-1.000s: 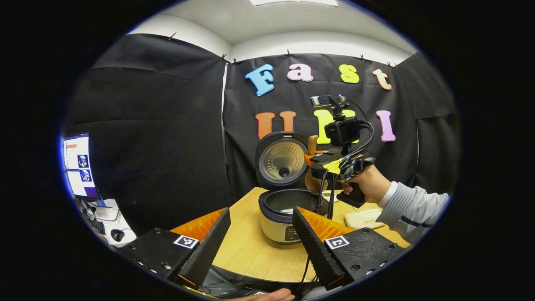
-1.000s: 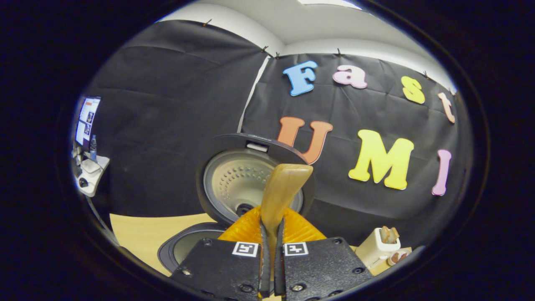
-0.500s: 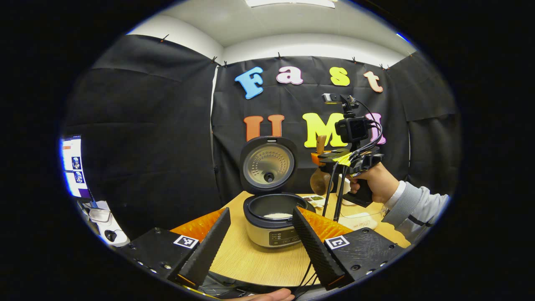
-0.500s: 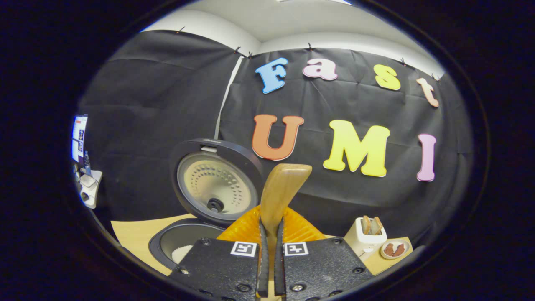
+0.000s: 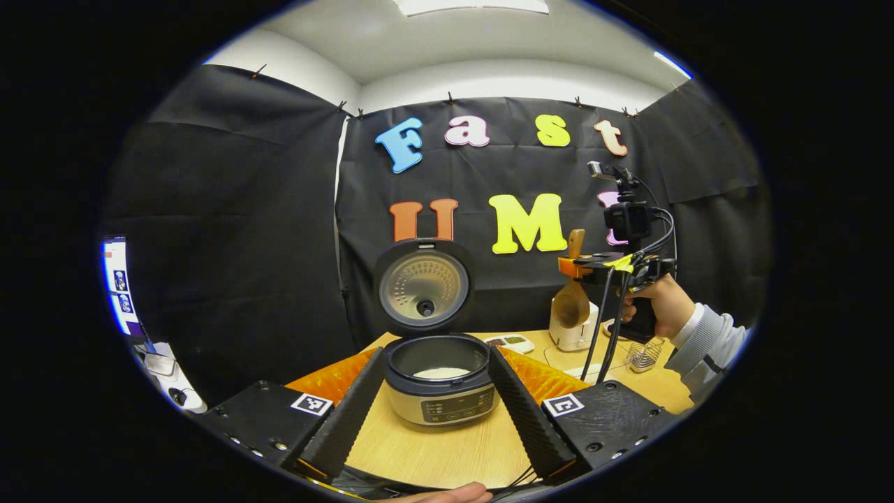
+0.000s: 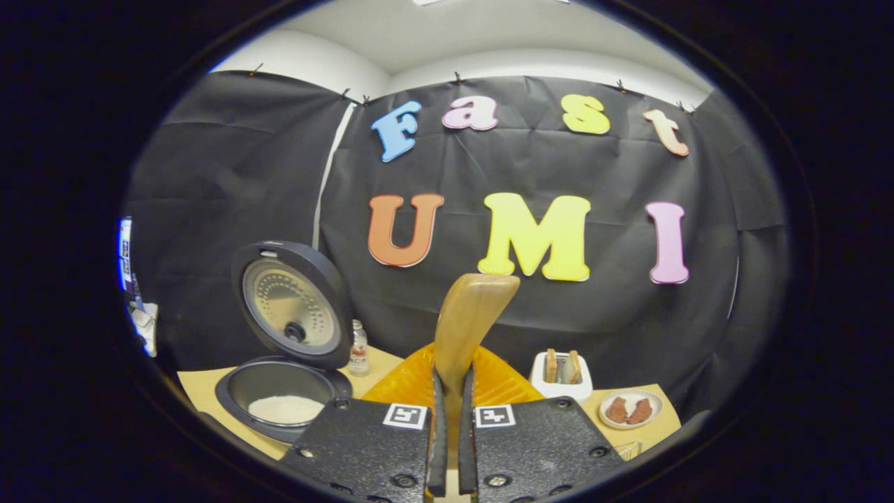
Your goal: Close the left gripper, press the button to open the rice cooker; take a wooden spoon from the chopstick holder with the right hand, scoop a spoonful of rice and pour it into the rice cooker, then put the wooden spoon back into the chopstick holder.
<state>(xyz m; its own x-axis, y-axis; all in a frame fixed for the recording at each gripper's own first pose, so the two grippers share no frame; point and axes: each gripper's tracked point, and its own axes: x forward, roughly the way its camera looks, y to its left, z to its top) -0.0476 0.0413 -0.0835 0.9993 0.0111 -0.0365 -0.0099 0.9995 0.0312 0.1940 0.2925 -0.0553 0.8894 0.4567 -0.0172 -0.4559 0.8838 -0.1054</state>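
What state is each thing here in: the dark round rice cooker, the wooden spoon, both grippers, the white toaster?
Dark round rice cooker: lid up, white rice inside.
Wooden spoon: clamped by its handle, bowl hanging down in the left gripper view.
Right gripper: shut on the spoon, held above the table.
Left gripper: open, fingers either side of the cooker.
White toaster: two slices standing in its slots.

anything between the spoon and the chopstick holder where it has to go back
Nothing visible. In the left gripper view the right gripper holds the spoon upright in the air, its bowl in front of the toaster. The wire holder stands on the table below and to the right, its open top looks free, though the hand is just above it.
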